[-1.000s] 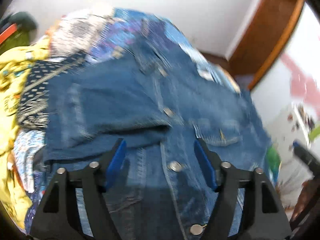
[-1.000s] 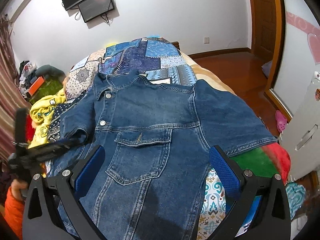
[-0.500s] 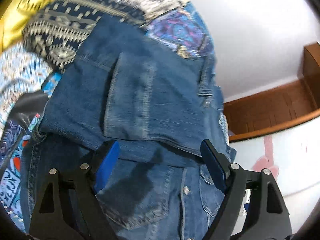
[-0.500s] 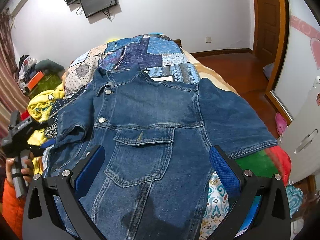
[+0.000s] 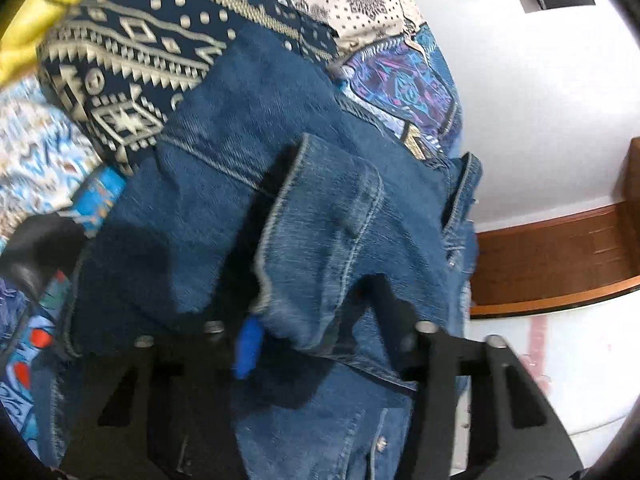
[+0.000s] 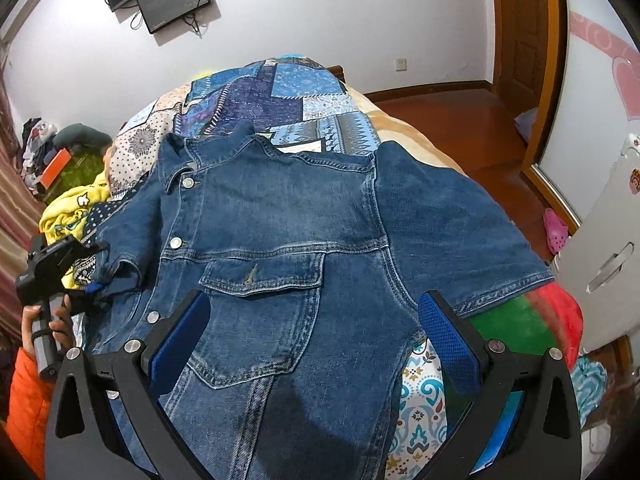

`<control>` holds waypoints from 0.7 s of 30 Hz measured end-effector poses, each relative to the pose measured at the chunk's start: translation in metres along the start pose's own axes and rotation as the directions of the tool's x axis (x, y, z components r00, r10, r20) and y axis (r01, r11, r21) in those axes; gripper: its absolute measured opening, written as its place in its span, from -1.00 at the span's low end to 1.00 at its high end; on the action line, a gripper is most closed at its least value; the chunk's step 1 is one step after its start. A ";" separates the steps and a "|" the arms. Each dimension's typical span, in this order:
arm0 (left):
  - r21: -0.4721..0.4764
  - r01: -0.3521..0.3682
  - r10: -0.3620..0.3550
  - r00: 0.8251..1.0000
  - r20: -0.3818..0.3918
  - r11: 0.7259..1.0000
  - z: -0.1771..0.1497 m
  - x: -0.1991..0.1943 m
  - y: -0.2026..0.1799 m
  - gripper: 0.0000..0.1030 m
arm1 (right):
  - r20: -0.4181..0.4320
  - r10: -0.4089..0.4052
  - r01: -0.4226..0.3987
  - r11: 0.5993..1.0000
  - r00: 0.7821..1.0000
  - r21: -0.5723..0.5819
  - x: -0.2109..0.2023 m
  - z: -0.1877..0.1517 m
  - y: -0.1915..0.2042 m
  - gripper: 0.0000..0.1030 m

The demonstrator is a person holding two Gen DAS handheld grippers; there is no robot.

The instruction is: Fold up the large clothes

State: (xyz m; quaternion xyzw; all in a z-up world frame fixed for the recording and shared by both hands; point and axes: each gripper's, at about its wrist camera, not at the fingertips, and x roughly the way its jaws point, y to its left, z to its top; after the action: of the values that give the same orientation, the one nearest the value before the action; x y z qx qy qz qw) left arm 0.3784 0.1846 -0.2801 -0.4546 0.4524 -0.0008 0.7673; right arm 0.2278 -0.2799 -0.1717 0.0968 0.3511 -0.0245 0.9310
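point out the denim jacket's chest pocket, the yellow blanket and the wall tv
chest pocket (image 6: 256,320), right wrist view, middle of the pocket below its flap
yellow blanket (image 6: 66,222), right wrist view, its bunched top
wall tv (image 6: 174,0), right wrist view, screen centre

no readable text, labels, brand names, numbers or signs anywhere in view

We see a faded blue denim jacket (image 6: 280,216) with silver buttons on a blue, navy and cream patchwork quilt (image 6: 280,96). Beside it lies a yellow cartoon-print garment (image 6: 68,216).
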 end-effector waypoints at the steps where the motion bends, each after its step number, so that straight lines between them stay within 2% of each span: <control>1: 0.006 -0.018 0.018 1.000 0.010 1.000 -0.001 -0.001 -0.001 -0.37 | 0.003 0.005 -0.005 1.000 1.000 0.001 -0.002 0.001 0.000 1.00; 2: 0.020 -0.044 0.044 0.999 0.022 0.999 -0.002 -0.003 -0.003 -0.44 | 0.010 0.012 -0.012 1.000 1.000 0.000 -0.005 0.001 -0.001 1.00; 6: 0.078 -0.078 0.073 0.995 0.072 0.994 -0.005 -0.011 -0.019 -0.72 | 0.043 0.017 -0.016 1.000 0.999 -0.010 -0.016 0.001 -0.005 1.00; 10: 0.233 -0.069 0.045 0.993 0.108 0.970 -0.011 -0.021 -0.065 -0.75 | 0.052 0.012 -0.013 1.000 0.999 0.018 -0.020 0.001 -0.017 1.00; 13: 0.367 -0.076 0.030 0.991 0.130 0.927 -0.022 -0.025 -0.111 -0.77 | 0.066 0.007 -0.011 0.998 0.998 0.057 -0.027 0.001 -0.031 1.00; 17: 0.498 -0.028 -0.032 0.993 0.113 0.867 -0.044 -0.017 -0.179 -0.81 | 0.084 -0.008 0.000 0.996 0.996 0.094 -0.034 0.001 -0.046 1.00; 19: 0.559 -0.034 -0.035 0.993 0.112 0.828 -0.058 -0.009 -0.209 -0.83 | 0.096 -0.017 0.008 0.995 0.995 0.101 -0.038 0.001 -0.052 1.00; 21: 0.634 -0.042 -0.032 0.994 0.104 0.773 -0.079 0.005 -0.242 -0.84 | 0.105 -0.025 0.014 0.994 0.994 0.106 -0.042 0.001 -0.057 1.00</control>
State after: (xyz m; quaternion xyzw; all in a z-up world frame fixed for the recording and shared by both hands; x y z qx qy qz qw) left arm 0.4257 -0.0139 -0.1286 -0.1673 0.3845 -0.1265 0.8990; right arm 0.1901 -0.3372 -0.1521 0.1406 0.3001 -0.0571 0.9417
